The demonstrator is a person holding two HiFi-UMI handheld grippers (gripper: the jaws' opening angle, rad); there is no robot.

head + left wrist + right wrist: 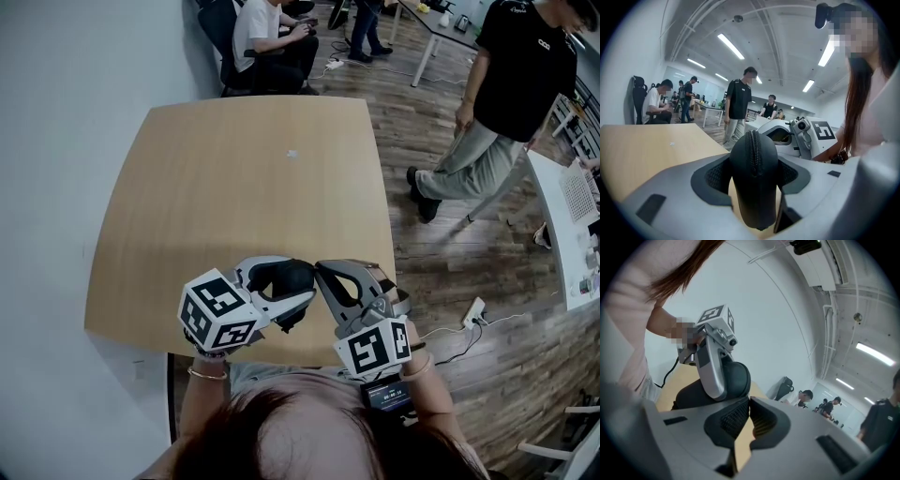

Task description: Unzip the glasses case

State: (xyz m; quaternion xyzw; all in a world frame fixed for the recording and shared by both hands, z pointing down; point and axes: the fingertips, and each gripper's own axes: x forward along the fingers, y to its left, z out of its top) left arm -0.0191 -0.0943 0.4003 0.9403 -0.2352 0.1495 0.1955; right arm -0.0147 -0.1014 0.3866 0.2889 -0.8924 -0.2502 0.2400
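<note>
The black glasses case (287, 277) hangs above the table's near edge, with my left gripper (284, 292) shut on it. In the left gripper view the case (753, 187) stands upright between the pads, its shut zipper (753, 150) running over the top. My right gripper (321, 270) comes in from the right, jaws shut, tips against the case's right end. In the right gripper view its tips (749, 400) meet just under the case (737, 378), beside the left gripper's finger (710, 366). No zipper pull shows between them.
The wooden table (234, 187) lies below, with a small white scrap (292, 153) toward its far side. One person walks on the wooden floor at the right (506, 103), another sits behind the table (267, 42). A power strip (473, 311) lies on the floor.
</note>
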